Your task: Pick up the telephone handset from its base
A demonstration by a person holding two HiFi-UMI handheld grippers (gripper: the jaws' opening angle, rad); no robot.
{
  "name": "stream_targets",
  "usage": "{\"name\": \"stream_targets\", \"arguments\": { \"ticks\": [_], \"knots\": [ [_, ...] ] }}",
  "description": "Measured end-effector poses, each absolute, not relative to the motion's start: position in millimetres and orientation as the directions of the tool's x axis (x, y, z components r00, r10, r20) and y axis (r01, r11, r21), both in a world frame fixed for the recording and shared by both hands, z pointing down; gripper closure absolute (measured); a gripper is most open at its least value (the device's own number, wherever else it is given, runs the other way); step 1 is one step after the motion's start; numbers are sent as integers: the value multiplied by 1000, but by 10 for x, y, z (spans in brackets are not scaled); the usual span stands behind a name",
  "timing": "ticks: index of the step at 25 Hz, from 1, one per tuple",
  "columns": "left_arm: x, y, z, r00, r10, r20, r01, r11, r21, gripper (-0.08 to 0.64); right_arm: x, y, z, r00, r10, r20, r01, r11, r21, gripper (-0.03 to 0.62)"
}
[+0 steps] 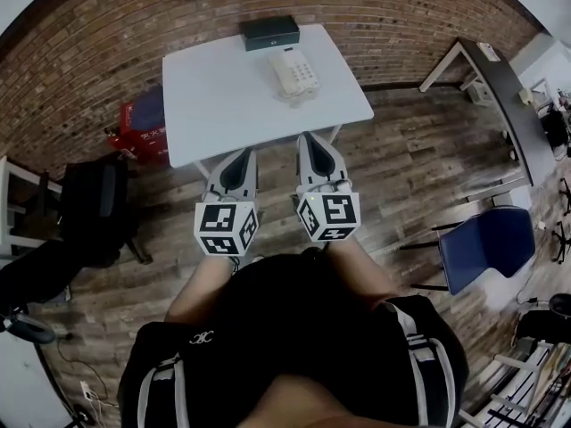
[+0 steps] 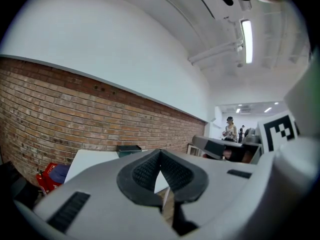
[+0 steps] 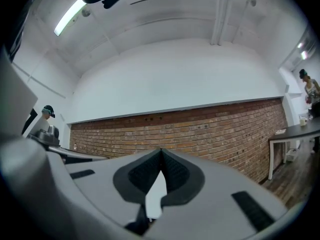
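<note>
A white telephone (image 1: 293, 72) with its handset resting on the base sits on the far right part of a white table (image 1: 214, 105). Both grippers hang side by side in front of the table's near edge, well short of the phone. My left gripper (image 1: 247, 152) is shut with nothing in it; in the left gripper view its pads (image 2: 161, 154) meet at the tips. My right gripper (image 1: 308, 137) is also shut and empty, its tips touching (image 3: 161, 150) in the right gripper view. The phone is hidden in both gripper views.
A dark box (image 1: 269, 32) stands at the table's far edge against the brick wall (image 1: 89, 52). A red bag (image 1: 143, 130) lies left of the table, a black chair (image 1: 89, 208) nearer left. A blue chair (image 1: 486, 248) and a dark desk (image 1: 504, 96) stand right. People stand far off (image 2: 230, 130).
</note>
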State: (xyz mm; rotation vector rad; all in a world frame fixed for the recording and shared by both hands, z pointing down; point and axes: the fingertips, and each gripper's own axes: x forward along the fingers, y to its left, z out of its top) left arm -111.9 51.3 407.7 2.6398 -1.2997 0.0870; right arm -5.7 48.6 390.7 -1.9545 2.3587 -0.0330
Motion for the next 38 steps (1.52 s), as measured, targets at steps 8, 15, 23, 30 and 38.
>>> {"name": "stream_targets", "arguments": {
  "ticks": [8,15,23,30,38],
  "knots": [
    [-1232,403,4148,625,-767,144,-780,-605,161,558,-195,398,3979,-182,-983,-26,-982,183,-51,594],
    [-1121,96,4166,623,-769,144,-782,-606,148,558,-59,68,4007,-166,-985,-37,-984,168,-64,594],
    [-966,-471,4170,596,-790,144,-803,-583,128,558,170,-544,3996,-168,-983,-70,-979,175,-109,594],
    [-790,-1029,4090,583,-799,151,-813,-575,94,558,284,-1206,4046,-210,-977,-34,-970,212,-120,595],
    [-523,-1618,4182,548,-815,190,-836,-537,110,558,565,-1840,4186,-248,-969,15,-958,243,-150,595]
  ]
}}
